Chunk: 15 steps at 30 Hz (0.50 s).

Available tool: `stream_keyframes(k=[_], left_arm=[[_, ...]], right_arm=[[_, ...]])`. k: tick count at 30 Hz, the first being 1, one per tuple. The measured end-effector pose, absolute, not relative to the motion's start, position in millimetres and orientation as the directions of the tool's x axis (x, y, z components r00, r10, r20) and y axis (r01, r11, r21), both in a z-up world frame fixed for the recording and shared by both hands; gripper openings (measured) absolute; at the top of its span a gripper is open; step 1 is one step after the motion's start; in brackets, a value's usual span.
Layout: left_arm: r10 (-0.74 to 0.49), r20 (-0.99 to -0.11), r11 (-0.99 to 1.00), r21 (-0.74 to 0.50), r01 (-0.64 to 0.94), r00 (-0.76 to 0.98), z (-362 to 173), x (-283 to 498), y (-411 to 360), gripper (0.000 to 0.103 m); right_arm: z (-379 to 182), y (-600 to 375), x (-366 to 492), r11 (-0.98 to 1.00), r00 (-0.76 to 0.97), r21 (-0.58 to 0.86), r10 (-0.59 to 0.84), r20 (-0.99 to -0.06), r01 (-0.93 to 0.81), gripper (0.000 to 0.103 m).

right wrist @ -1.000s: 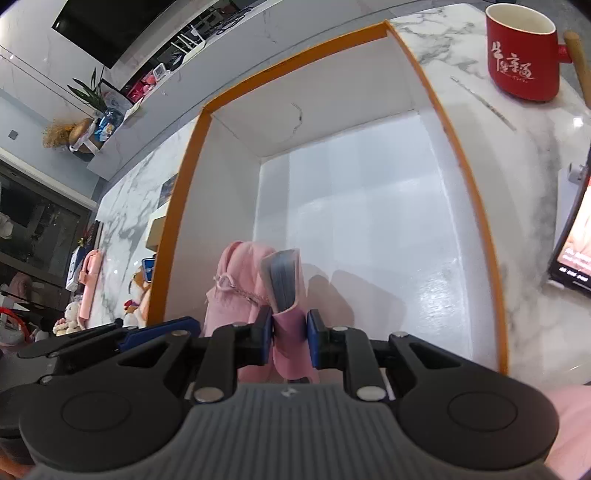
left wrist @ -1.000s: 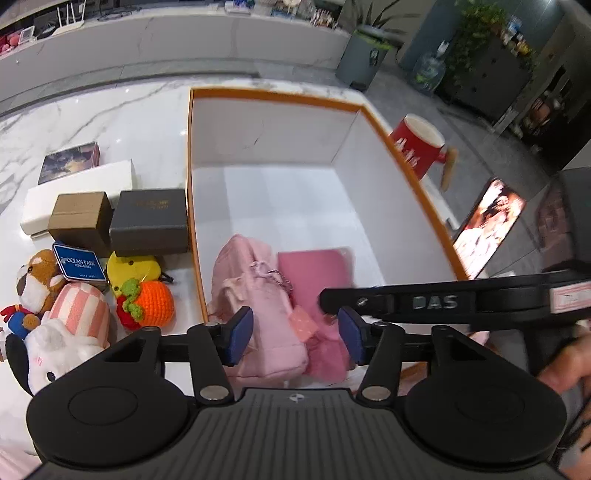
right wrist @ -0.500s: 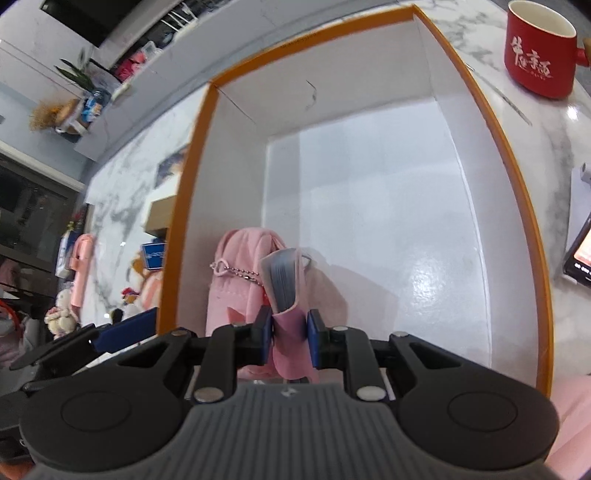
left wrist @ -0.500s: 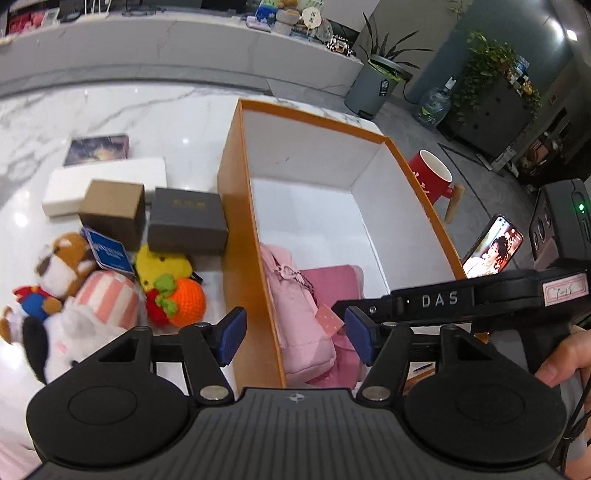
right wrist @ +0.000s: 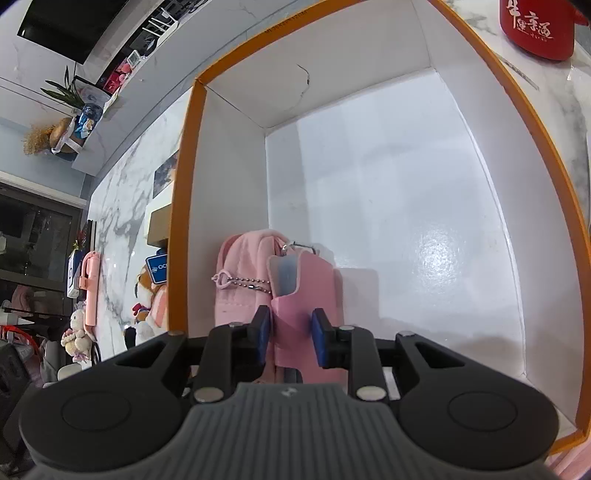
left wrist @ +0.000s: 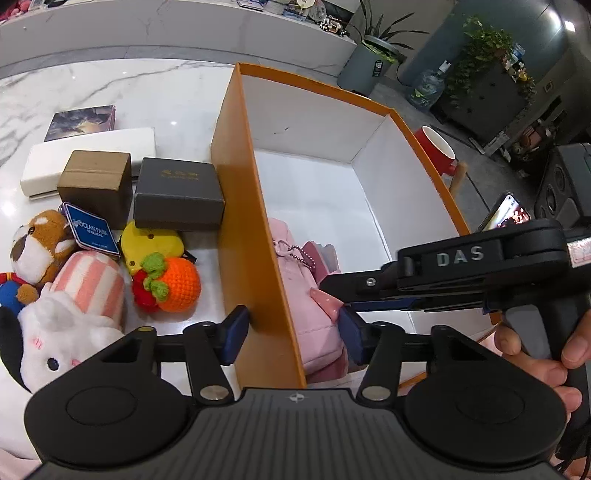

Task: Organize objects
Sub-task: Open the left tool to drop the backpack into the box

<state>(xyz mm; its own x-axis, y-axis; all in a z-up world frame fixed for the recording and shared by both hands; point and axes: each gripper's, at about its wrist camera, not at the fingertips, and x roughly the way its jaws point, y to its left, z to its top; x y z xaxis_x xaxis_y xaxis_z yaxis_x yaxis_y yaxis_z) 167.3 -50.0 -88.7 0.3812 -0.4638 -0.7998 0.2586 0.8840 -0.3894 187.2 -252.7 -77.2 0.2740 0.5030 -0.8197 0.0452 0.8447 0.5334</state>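
Pink pouch (right wrist: pixel 306 291) upright beside pink bag (right wrist: pixel 243 280) in orange box (right wrist: pixel 184 184), my right gripper (right wrist: pixel 290 334) just eased apart, straddling pouch, my left gripper (left wrist: pixel 291 334) half-open, closing across box wall.

The left wrist view looks steeply down from close above the box's (left wrist: pixel 255 229) near left wall, taking in the toys (left wrist: pixel 166 280) on the counter (left wrist: pixel 147 85). The right wrist view looks down into the same box (right wrist: pixel 184 184) from close in. Both share the pink bag (left wrist: pixel 314 314) (right wrist: pixel 240 280) and the mug (left wrist: pixel 439 151) (right wrist: pixel 535 29).
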Motion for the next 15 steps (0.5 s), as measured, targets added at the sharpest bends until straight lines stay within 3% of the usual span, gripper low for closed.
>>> stream_keyframes(k=[5, 11, 15], left_arm=[[-0.491, -0.803, 0.87, -0.426, 0.249, 0.338, -86.8, 168.6, -40.9, 0.048], [-0.505, -0.796, 0.861, -0.435, 0.264, 0.334, -87.1, 165.2, -38.7, 0.046], [-0.525, -0.786, 0.85, -0.466, 0.245, 0.327, -88.9, 167.5, -34.2, 0.046]], right_arm=[[-71.3, -254.0, 178.6, 0.834, 0.284, 0.551, 0.521, -0.805, 0.029, 0.028], [-77.6, -255.1, 170.9, 0.828, 0.287, 0.558, 0.522, -0.803, 0.053, 0.023], [-65.6, -242.7, 167.4, 0.872, 0.305, 0.488, 0.47, -0.828, -0.02, 0.019]])
